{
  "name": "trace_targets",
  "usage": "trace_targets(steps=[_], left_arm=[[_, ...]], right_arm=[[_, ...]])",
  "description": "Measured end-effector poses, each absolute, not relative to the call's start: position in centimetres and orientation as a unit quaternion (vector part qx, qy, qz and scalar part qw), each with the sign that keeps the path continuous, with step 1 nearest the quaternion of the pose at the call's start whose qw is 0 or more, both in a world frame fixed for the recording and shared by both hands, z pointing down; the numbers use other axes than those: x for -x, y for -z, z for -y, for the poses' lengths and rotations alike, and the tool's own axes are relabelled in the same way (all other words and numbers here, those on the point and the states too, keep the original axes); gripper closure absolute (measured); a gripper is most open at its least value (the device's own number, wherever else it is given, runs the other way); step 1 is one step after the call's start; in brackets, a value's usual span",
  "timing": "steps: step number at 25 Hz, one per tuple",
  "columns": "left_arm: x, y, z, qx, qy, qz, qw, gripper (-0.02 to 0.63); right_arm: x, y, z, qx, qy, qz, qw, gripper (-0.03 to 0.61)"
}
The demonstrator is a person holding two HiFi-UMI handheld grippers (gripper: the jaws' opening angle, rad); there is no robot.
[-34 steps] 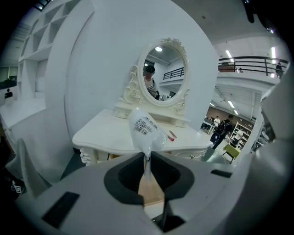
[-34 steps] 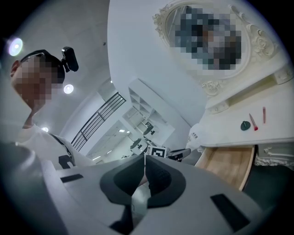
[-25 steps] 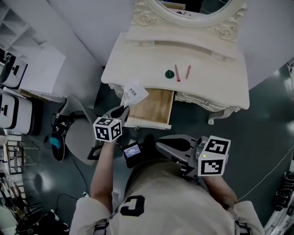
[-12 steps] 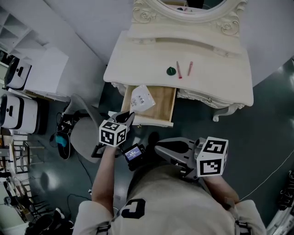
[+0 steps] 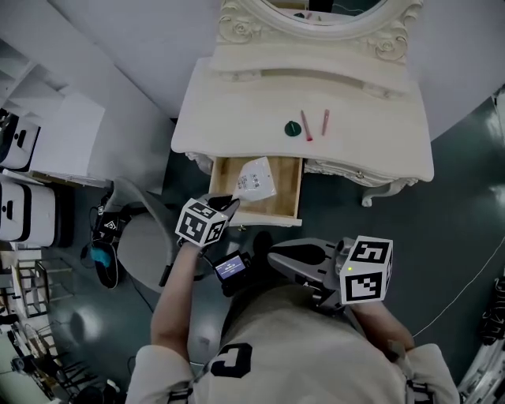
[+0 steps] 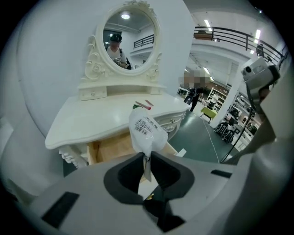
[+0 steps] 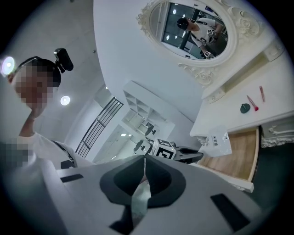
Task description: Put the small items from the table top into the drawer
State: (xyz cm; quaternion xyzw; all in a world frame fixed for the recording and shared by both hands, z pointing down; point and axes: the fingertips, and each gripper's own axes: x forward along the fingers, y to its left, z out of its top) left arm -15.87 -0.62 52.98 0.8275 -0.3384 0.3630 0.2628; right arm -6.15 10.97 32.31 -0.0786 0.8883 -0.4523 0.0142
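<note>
A white plastic packet (image 5: pixel 254 180) with a printed label hangs over the open wooden drawer (image 5: pixel 282 200) of the white dressing table (image 5: pixel 237 118). My left gripper (image 5: pixel 233 203) is shut on the packet's lower edge; in the left gripper view the packet (image 6: pixel 146 131) stands up from the pinching jaws (image 6: pixel 146 159). On the table top lie a green round item (image 5: pixel 293 128), a red pen (image 5: pixel 304 126) and a pink pen (image 5: pixel 324 121). My right gripper (image 5: pixel 273 254) hangs level in front of my body, jaws shut with their tips touching (image 7: pixel 144 159), holding nothing that I can make out.
An oval mirror (image 5: pixel 316 12) with a carved frame stands at the table's back. A grey chair (image 5: pixel 134 237) sits left of the drawer. White shelves and boxes (image 5: pixel 31 181) line the far left. The floor around is dark.
My left gripper carried the packet rightward and down, from beside the drawer's left corner to over the open drawer. The right gripper has barely shifted.
</note>
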Motion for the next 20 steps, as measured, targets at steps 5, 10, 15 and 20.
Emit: trace_targets(steps=[5,10,15,20], left_arm=[[16.9,-55.1,1.8,-0.823,-0.411,0.294,0.261,0.518],[17.9,-56.7,3.0,-0.816,-0.456,0.260,0.241,0.512],[17.9,-58.8,4.8,-0.813,-0.481,0.246,0.219,0.503],[17.3,-60.7,6.5,-0.812,-0.484,0.242,0.219,0.505]], right_arm=[[8.2,-32.7,-9.2,0.095,0.464,-0.881,0.005,0.548],[10.1,-33.1,-7.7,0.110,0.474,-0.874,-0.002,0.548],[11.8,-33.9,-6.5,0.121,0.486,-0.866,-0.006,0.548],[12.9,-34.6,-5.6,0.130,0.497,-0.858,-0.015,0.548]])
